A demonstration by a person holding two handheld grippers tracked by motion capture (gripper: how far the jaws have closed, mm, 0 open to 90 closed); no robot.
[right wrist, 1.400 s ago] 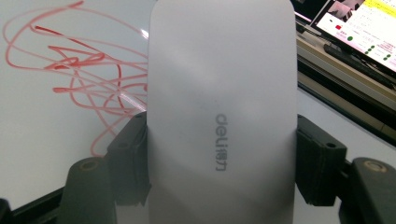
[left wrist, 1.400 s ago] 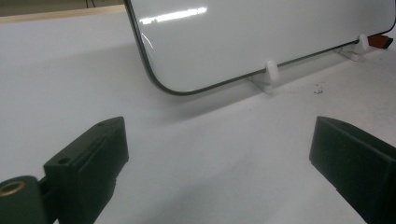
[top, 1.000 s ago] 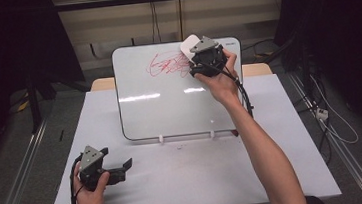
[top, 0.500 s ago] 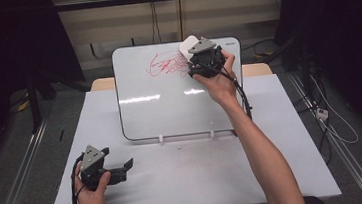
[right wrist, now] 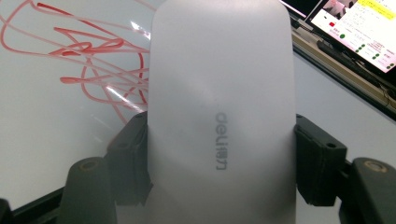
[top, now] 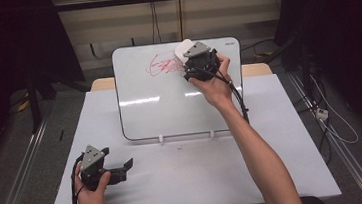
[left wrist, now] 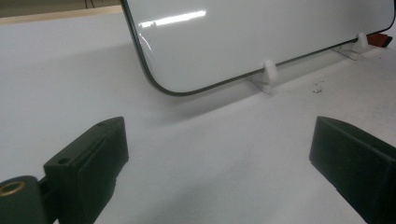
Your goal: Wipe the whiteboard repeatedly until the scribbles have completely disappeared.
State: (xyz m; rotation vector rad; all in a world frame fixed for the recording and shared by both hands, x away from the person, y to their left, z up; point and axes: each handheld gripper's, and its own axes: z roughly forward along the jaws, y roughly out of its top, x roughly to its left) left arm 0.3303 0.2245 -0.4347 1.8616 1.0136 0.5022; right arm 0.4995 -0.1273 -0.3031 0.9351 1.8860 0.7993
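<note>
A whiteboard (top: 169,103) leans tilted on two white clips at the back of the table, with a red scribble (top: 164,64) near its top. My right gripper (top: 190,56) is up at the board's top right, shut on a white eraser (top: 184,48) that lies against the board by the scribble. In the right gripper view the eraser (right wrist: 222,112) sits between both jaws, with the red scribble (right wrist: 88,60) to its left. My left gripper (top: 125,166) rests open on the table at the front left, nothing between its fingers (left wrist: 88,163).
The white table (top: 275,158) has free room in front of the board and to its right. A clip foot (left wrist: 268,74) holds the board's lower edge. A cable (top: 236,96) trails along the right forearm. Dark stands and cables flank the table.
The right gripper and eraser have shifted slightly to the left along the board's top. The left gripper has not moved.
</note>
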